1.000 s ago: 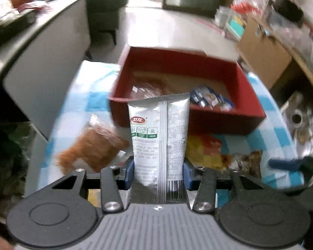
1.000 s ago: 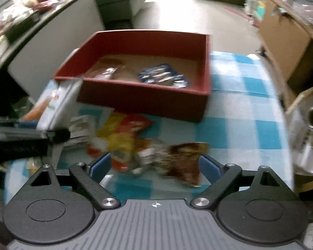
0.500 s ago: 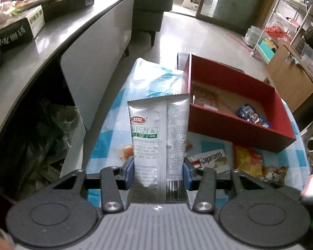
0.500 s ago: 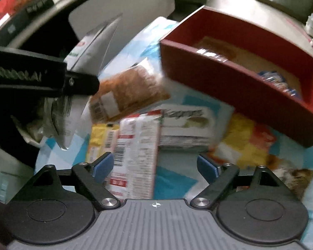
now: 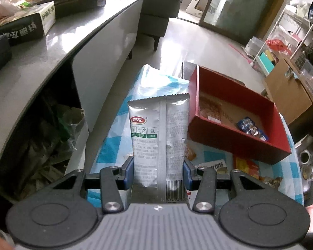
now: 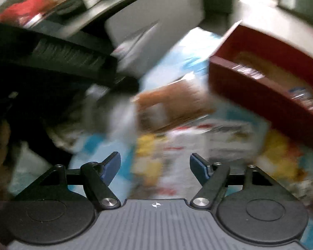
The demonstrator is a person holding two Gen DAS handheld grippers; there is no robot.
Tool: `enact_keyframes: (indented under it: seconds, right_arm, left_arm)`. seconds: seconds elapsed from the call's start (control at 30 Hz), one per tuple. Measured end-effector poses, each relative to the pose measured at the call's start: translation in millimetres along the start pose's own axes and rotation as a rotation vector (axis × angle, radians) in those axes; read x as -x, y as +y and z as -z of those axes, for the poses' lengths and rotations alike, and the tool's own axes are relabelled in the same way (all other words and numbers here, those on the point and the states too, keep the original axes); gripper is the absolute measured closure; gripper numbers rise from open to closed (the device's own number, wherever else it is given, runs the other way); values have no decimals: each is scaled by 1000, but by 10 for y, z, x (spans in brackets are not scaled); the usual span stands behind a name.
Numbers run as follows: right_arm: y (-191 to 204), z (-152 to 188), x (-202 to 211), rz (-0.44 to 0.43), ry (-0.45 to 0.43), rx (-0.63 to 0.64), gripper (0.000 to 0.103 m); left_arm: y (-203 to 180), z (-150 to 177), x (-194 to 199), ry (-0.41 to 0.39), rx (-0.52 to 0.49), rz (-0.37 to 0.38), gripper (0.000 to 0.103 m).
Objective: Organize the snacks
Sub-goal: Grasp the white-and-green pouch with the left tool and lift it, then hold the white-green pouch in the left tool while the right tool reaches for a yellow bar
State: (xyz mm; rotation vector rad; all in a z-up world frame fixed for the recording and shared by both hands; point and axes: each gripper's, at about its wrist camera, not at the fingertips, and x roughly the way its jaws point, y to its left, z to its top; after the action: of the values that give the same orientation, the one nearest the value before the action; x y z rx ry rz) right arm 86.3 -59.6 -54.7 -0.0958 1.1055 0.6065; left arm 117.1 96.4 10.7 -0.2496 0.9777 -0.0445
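Note:
My left gripper (image 5: 158, 174) is shut on a silver snack pouch (image 5: 159, 135) that stands upright between its blue pads, above the left end of the blue-checked table (image 5: 108, 152). A red box (image 5: 235, 139) lies to the right with a brown packet and blue-wrapped sweets (image 5: 251, 128) inside. In the blurred right wrist view, my right gripper (image 6: 155, 166) hangs over loose packets: a red-and-white wrapper (image 6: 167, 156), a brown packet (image 6: 173, 104) and a white bar (image 6: 229, 133). Its jaws are closing, with nothing pressed between them. The red box (image 6: 267, 91) is at the upper right.
A grey curved counter (image 5: 52, 48) with boxes and bags runs along the left. Crumpled bags (image 5: 58, 125) fill the space under it. Cardboard boxes and a shelf rack (image 5: 288, 58) stand at the right. The left gripper's dark body (image 6: 52, 52) fills the right wrist view's upper left.
Both grippers swung left over the table. The red box moved from centre to the right in both views. The right gripper's jaws narrowed and now hang over the red-and-white wrapper.

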Motion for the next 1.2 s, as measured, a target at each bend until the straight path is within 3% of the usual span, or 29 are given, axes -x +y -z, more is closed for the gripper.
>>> enact_keyframes:
  seconds: [0.1,0.27,0.33,0.43,0.53,0.57,0.6,0.63,0.77,0.83,0.87,0.9,1.0,1.03,1.2]
  right_arm:
    - [-1,57,-246,-14,79,-24,24]
    - [60,60,-308,-34,43,-20,20]
    - [127,108,-309,-12,40,34,20]
    - [309,250,-373,-9,66,180,2]
    - [443,396,-393,48,32,251,0]
    - [508,437,-370,60,23,295,15]
    - [545,446,-354,34,27,319,45]
    - [546,438,-338,-13,38,310,60]
    - [388,383,-381,-67,61,224,70]
    - [378,362,-388,-66,69,206,70]
    - [407,372,-383,-47,68,231,62]
    - [435,364,-362,-24,54,266,44]
    - [580,407,-230,-47,55,455,29]
    - [610,450,-187,-42,53,483,28]
    - [592,650,27,-41,95,390,27]
  left_arm:
    - [28,3,8,2,13,5,63]
    - [63,-17,-3,9,32,10,63]
    - [61,-11,7,6,28,8,63]
    - [73,-21,40,-5,37,5,63]
    - [96,-30,77,-15,45,12,63]
    - [104,-30,89,-18,45,13,63]
    - [111,-32,99,-22,46,13,63]
    - [122,-36,107,-25,49,14,63]
    - [144,-48,117,-27,59,17,63]
    - [149,-49,120,-28,63,16,63]
    - [151,-51,126,-30,65,17,63]
    - [155,-55,135,-32,66,18,63]
    - [167,-63,155,-39,77,21,63]
    - [176,-77,153,-39,86,25,63]
    - [151,-121,174,-52,92,66,63]
